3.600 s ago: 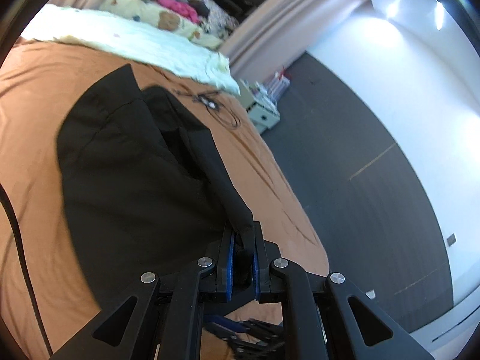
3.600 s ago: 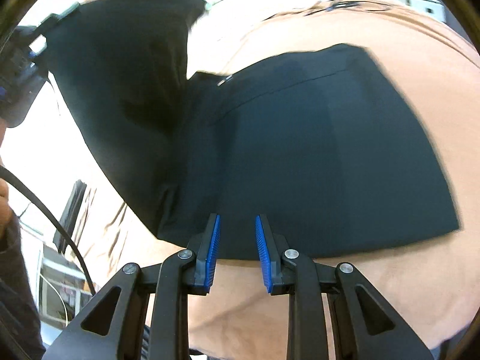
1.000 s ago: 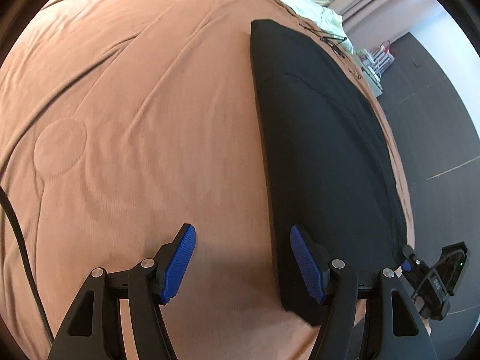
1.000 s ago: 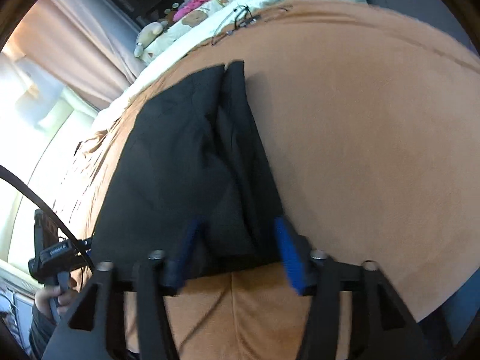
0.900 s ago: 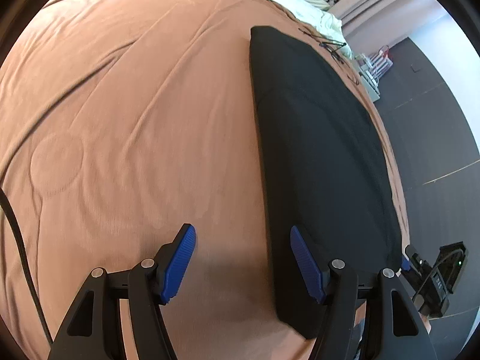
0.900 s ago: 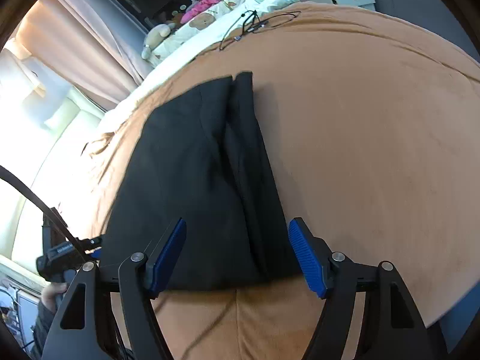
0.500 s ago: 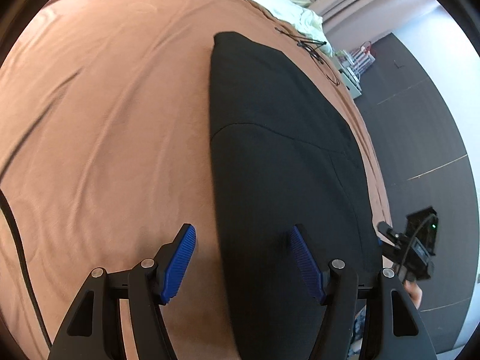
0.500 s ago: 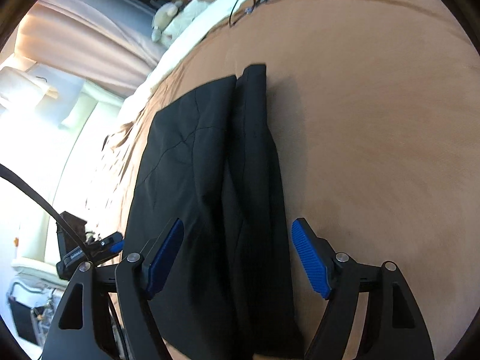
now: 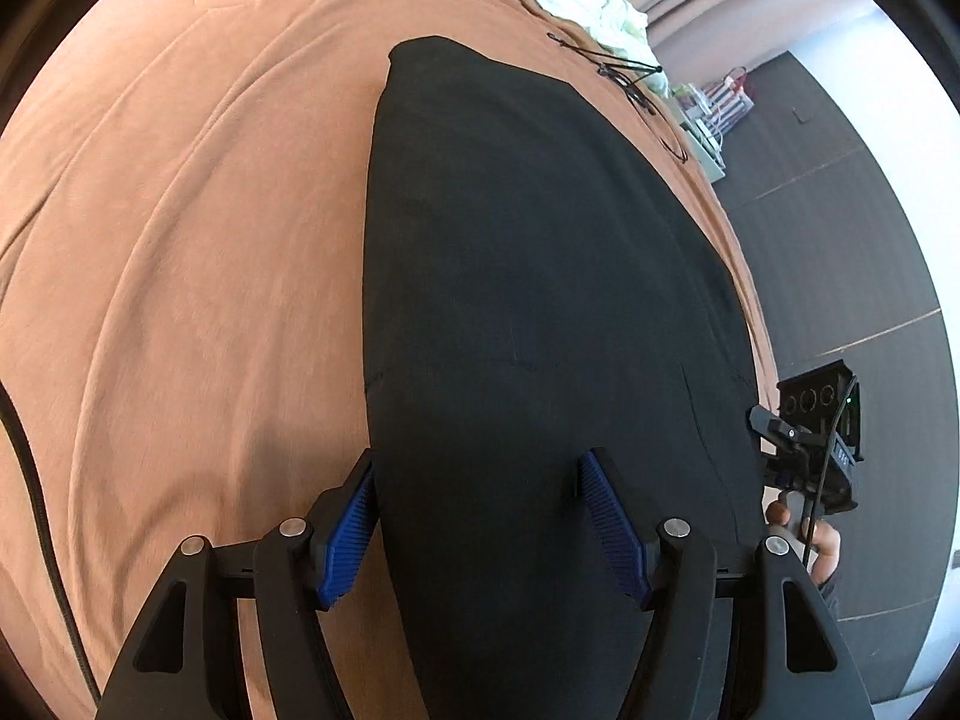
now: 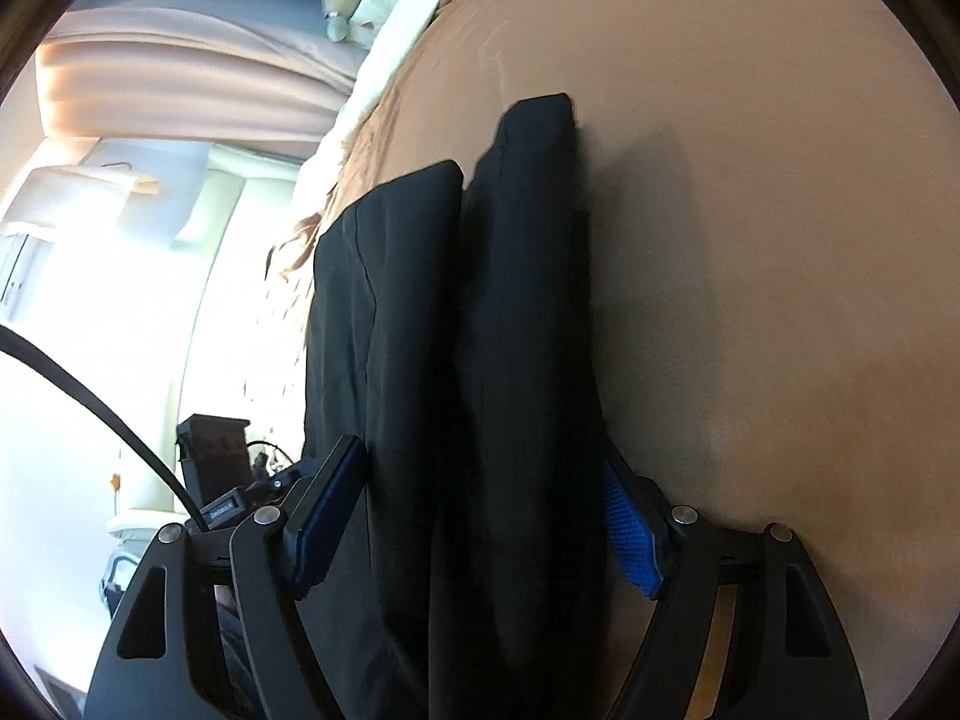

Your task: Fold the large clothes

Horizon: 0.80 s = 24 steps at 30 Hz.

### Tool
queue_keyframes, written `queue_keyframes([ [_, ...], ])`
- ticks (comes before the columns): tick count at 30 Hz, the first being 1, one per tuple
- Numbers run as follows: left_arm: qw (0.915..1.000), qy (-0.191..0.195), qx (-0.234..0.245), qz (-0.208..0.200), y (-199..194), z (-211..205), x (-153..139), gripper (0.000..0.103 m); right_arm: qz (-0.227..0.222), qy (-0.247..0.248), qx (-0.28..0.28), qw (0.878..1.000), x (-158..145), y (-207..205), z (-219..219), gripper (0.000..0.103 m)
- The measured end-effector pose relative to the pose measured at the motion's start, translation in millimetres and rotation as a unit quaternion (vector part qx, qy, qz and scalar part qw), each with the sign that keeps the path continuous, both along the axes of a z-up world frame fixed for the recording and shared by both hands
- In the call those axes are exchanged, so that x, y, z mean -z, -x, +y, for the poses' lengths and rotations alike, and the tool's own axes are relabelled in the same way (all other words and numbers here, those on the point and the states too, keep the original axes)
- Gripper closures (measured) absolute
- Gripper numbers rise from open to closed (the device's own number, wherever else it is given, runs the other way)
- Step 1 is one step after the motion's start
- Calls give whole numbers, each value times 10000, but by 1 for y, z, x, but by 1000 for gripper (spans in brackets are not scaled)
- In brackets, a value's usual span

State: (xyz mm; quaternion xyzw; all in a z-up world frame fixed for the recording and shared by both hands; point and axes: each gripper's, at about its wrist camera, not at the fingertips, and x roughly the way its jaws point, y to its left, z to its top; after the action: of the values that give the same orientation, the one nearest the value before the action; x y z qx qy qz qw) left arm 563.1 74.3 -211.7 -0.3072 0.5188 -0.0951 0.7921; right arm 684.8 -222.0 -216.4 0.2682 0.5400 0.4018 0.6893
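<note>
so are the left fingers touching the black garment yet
Cannot tell. In the left wrist view the left gripper stands open with the black garment between its blue fingers, but neither contact nor a gap between them shows.

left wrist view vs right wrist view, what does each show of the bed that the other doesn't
Only the left wrist view shows the dark floor, a tangle of thin black cable on the bed's far end, and the right hand-held gripper off the bed's edge.

Only the right wrist view shows the bright window side, the curtain, and the garment's two folded parts lying side by side.

Both show the black garment on the brown bedspread, under open blue-padded fingers.
</note>
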Motion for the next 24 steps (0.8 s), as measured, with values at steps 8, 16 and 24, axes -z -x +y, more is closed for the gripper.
queue_keyframes([
  [8, 9996, -170, -230, -23, 2, -1, -4, 53, -308, 305, -101, 9990, -4, -3, 13, 79],
  [16, 9992, -136, -183, -336, 23, -8, -48, 82, -1122, 535, -95, 9922, -54, 35, 28, 89],
  [24, 9971, -2, -55, -758, 59, -24, -98, 84, -1614, 526, 22, 9855, -86, 83, 33, 91],
])
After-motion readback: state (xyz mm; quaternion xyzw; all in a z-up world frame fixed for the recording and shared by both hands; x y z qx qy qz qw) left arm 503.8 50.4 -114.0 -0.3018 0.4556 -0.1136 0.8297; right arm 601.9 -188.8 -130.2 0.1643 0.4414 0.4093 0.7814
